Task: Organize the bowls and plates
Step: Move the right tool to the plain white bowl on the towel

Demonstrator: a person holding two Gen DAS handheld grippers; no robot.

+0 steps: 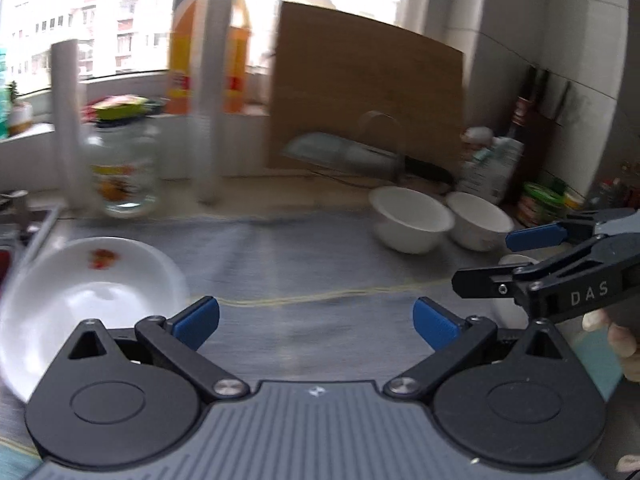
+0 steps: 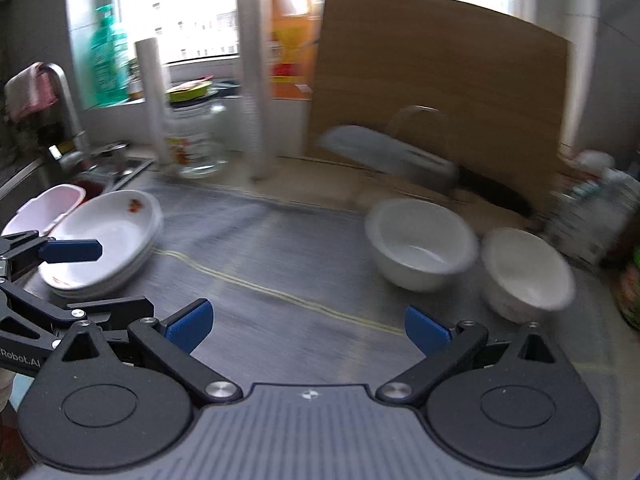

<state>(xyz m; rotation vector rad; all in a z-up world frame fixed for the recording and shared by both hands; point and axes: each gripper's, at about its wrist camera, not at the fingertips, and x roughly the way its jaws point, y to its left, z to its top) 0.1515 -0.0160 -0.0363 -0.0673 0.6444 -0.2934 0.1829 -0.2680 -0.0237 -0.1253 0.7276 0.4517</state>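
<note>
A stack of white plates with a red print sits at the left of the grey counter mat; it also shows in the left wrist view. Two white bowls stand side by side at the right: one nearer the middle, the other further right. My left gripper is open and empty, just right of the plates. My right gripper is open and empty, in front of the bowls. Each gripper shows at the edge of the other's view.
A wooden cutting board leans at the back with a cleaver before it. A glass jar, white tubes, an orange bottle and a green bottle stand behind. The sink and a pink dish lie left.
</note>
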